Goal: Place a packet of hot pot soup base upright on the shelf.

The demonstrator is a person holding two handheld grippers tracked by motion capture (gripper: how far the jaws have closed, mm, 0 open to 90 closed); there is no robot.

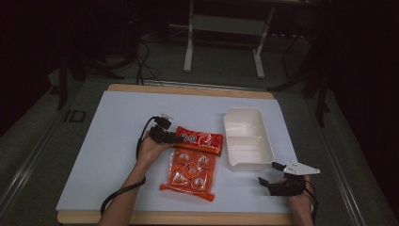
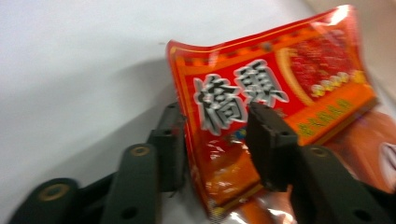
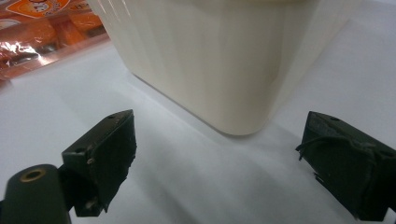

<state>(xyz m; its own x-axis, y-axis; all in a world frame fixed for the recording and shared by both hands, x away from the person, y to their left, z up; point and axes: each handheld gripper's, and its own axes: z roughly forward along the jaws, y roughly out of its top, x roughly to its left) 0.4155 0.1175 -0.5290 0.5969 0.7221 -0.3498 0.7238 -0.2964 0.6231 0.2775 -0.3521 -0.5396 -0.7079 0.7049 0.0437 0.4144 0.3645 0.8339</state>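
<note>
A red snack packet [image 1: 202, 139] with white characters lies at the mat's middle, its far end resting over a larger orange pack of jelly cups [image 1: 190, 175]. My left gripper [image 1: 176, 138] is shut on the packet's left end. In the left gripper view the red snack packet [image 2: 280, 74] bends upward between the two black jaws of the left gripper [image 2: 215, 144]. My right gripper [image 1: 269, 173] stands open on the mat, just off the near right corner of a white two-compartment container [image 1: 249, 165]. The right gripper [image 3: 217, 144] faces the white container [image 3: 210, 60] with nothing between its jaws.
A white mat [image 1: 117, 122] covers the wooden table. The orange pack [image 3: 42, 32] lies left of the container. A metal frame stand [image 1: 223, 28] and cables are on the floor beyond the table.
</note>
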